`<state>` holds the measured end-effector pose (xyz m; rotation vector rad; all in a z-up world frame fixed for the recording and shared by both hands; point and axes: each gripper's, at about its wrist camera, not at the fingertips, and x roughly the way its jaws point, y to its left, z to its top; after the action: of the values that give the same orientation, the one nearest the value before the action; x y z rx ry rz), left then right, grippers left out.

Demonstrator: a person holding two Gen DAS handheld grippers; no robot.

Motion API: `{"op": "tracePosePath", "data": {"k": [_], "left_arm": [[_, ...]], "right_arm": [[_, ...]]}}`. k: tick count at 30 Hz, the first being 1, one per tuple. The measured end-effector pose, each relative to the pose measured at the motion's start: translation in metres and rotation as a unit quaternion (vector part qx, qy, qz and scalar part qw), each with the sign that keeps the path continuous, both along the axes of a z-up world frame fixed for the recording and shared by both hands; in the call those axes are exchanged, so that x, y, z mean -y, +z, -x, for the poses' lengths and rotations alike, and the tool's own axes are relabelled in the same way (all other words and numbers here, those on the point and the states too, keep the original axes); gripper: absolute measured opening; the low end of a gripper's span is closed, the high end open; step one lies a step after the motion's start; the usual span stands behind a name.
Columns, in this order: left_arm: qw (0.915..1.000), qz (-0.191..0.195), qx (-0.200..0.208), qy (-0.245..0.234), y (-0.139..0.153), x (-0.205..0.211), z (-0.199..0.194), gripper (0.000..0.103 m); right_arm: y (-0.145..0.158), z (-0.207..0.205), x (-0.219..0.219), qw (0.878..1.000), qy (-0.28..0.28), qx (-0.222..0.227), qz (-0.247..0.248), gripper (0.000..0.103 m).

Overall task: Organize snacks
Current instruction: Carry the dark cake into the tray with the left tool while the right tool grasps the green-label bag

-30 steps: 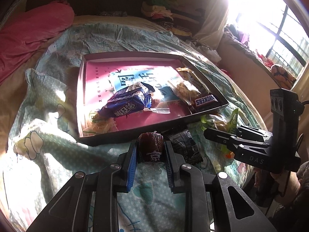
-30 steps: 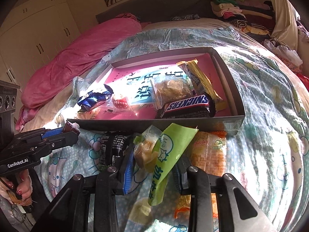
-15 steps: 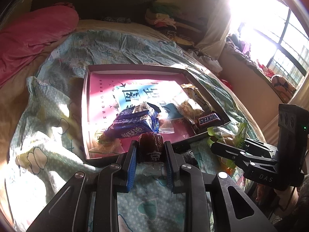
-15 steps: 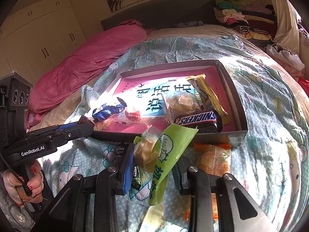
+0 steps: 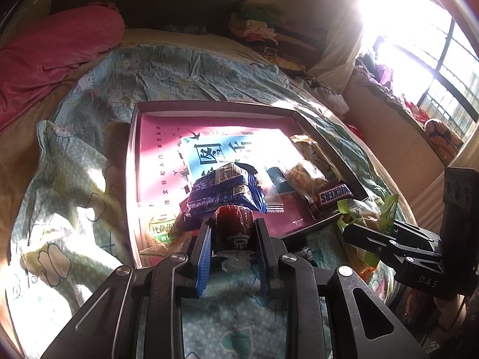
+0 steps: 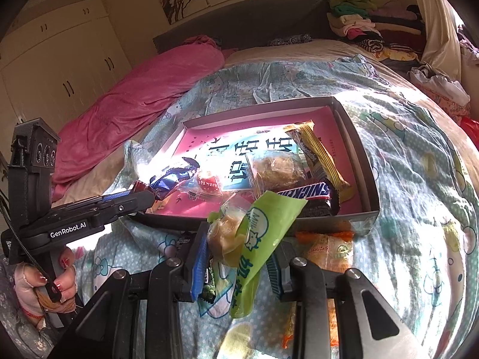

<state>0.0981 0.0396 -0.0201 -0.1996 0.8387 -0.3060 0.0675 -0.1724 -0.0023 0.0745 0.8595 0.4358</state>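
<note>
A shallow grey box (image 5: 209, 107) with a pink printed liner lies on the bed. My left gripper (image 5: 232, 224) is shut on a small dark red wrapped snack (image 5: 233, 227) and hovers over the box's near edge, just in front of a blue packet (image 5: 224, 191). In the right wrist view the left gripper (image 6: 146, 197) reaches over the box's near left corner. My right gripper (image 6: 239, 239) is shut on a green snack packet (image 6: 257, 233) in front of the box's near wall (image 6: 329, 218). A Snickers bar (image 6: 305, 191) lies inside.
The box also holds a yellow-wrapped bar (image 6: 320, 155), a clear bag of crisps (image 6: 278, 170) and a red round sweet (image 6: 208, 181). An orange packet (image 6: 326, 248) and a dark packet (image 6: 209, 287) lie on the quilt before the box. A pink duvet (image 6: 143, 89) is heaped at the left.
My left gripper has carried the dark red snack forward, from before the box's near wall to over its near edge. The right gripper has kept its hold on the green packet.
</note>
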Motion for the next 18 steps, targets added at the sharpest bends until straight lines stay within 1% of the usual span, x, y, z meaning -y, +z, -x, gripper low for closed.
{"op": "tracePosePath", "data": {"k": [8,11,18], "left_arm": [[1.0,-0.003,-0.002,-0.001,-0.003,0.003,-0.008,0.027],[1.0,0.001,-0.004,0.0,-0.004,0.002,-0.011,0.027],[0.9999,-0.004,-0.009,-0.002,-0.009,0.004,-0.015,0.027]], "right_arm": [[0.001,-0.006,0.0,1.0,-0.005,-0.001,-0.001,0.035],[0.003,-0.009,-0.003,1.0,-0.002,0.002,0.001,0.035],[0.003,-0.016,-0.01,1.0,0.001,0.003,0.003,0.035]]}}
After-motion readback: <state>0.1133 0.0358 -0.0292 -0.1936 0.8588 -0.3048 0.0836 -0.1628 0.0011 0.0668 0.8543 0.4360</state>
